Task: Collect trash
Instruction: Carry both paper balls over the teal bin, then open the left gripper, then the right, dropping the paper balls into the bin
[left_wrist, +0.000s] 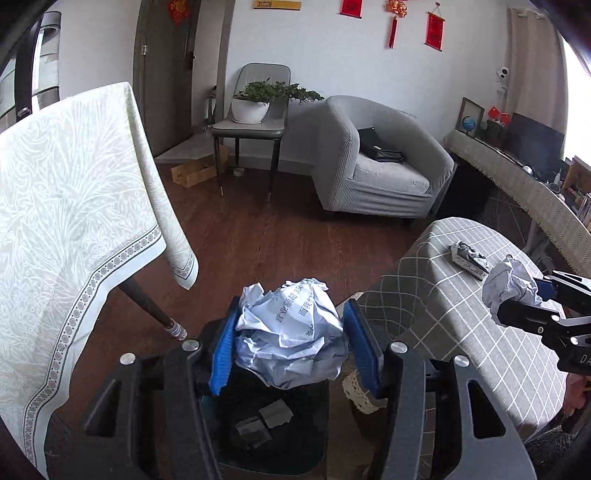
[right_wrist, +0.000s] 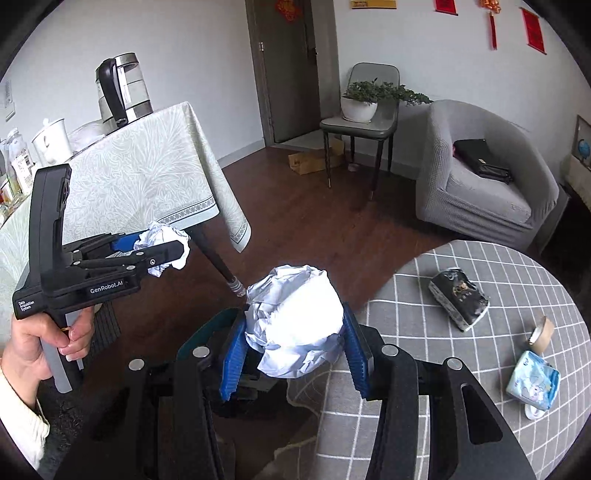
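Nearest our left wrist camera, the left gripper (left_wrist: 290, 332) clamps a crumpled paper ball (left_wrist: 291, 328) between its blue pads, the ball bulging past the fingertips and hanging directly above a dark bin (left_wrist: 266, 424) on the floor. Some scraps already lie at the bottom of it. We judge this the carrying step, close to its end: what remains for this hand is to part the jaws so the ball falls inside the rim.

In the right wrist view, our right gripper (right_wrist: 295, 328) is likewise closed on a second paper wad (right_wrist: 295, 325), pinched at its sides. It hangs just off the near edge of the round table (right_wrist: 461, 406), with the bin's rim showing below and a little to the left. We judge it needs a short shift over the opening before it lets go.

A crushed dark packet (right_wrist: 458, 297), a roll of tape (right_wrist: 541, 334) and a pale blue wrapper (right_wrist: 533, 380) lie near the table's right edge, not yet collected.
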